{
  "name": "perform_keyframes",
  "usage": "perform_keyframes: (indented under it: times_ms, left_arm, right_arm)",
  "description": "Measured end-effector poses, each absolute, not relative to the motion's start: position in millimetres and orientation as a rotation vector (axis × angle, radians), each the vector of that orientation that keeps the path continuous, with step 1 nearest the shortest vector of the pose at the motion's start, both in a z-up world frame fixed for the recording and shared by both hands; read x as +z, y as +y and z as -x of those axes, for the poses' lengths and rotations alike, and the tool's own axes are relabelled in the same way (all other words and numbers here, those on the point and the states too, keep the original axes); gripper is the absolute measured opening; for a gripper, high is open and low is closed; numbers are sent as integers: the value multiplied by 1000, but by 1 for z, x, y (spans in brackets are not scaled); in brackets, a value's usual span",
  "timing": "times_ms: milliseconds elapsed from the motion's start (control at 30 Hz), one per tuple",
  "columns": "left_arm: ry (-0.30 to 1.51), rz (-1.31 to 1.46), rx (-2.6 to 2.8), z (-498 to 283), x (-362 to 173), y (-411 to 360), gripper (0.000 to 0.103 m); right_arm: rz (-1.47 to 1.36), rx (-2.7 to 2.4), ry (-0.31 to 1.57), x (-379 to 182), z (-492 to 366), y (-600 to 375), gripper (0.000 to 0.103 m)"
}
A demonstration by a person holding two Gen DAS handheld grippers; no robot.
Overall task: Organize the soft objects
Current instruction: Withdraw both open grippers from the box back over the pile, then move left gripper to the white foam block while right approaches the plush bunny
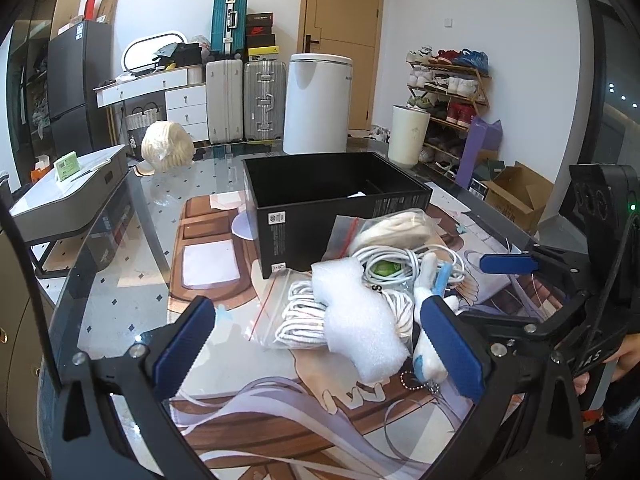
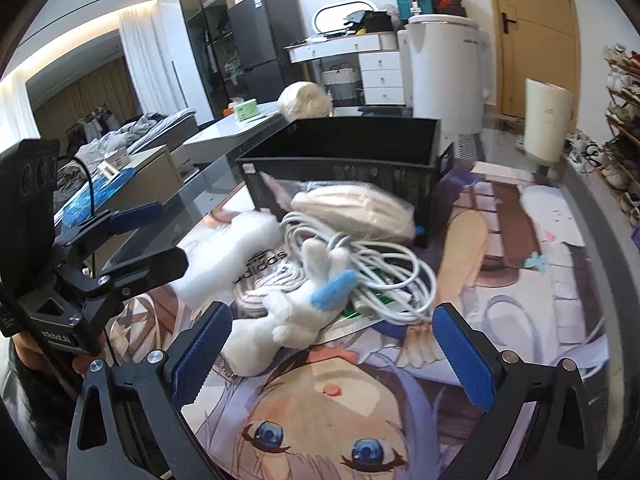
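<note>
The left gripper (image 1: 320, 344) has its blue-padded fingers (image 1: 182, 348) spread wide apart, holding nothing. Between them, in the left wrist view, lies a white foam sheet (image 1: 356, 320) on top of a clear zip bag of white striped cloth (image 1: 300, 320). The right gripper (image 2: 332, 356) is wide open too and holds nothing. A small white plush toy with a blue ear (image 2: 296, 312) lies just in front of its fingers (image 2: 464, 356), close to the left one.

All the soft things sit in one pile on the glass table (image 1: 132, 240), over a big cartoon picture mat (image 2: 320, 420). A tangle of white cable (image 2: 384, 276) lies on the pile. A clear bag with a cream cloth bundle (image 2: 356, 210) leans on the open black box (image 1: 332, 196) just behind the pile.

The left wrist view looks down into the box and shows a divider and a bit of white inside. The right wrist view sees only the front wall of the box and its rim. The right wrist view shows the cartoon face with blue eyes close to the camera, and black letters on a bag under the cable.

The mat is bare near both grippers and left of the pile. A gray flat case (image 1: 68, 196) stands past the table's left edge. A cream fluffy ball (image 1: 168, 146) rests at the far edge.
</note>
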State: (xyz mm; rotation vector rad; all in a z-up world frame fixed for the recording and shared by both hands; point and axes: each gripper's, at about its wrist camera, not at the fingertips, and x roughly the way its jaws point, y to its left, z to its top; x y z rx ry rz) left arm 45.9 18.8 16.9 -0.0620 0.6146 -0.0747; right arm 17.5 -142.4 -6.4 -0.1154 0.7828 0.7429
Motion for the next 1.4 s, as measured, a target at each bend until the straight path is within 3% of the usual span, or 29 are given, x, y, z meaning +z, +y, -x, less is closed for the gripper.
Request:
perform_keyframes:
  times_ms: [233,333,800,1400]
  left_arm:
    - [622,61,-76,-47,14,19,103]
    - [623,61,-79,-47,14,19,103]
    - [638,53,-80,-48,9,19,103]
    - [647,68,-86,-50,7,21,103]
  right_arm:
    - [111,741,804,-16,-23,-139,100]
    - [108,756,812,-15,-24,-137,90]
    - [113,847,851,-15,-13,-131,67]
    - [30,891,918,-29,-26,-121,60]
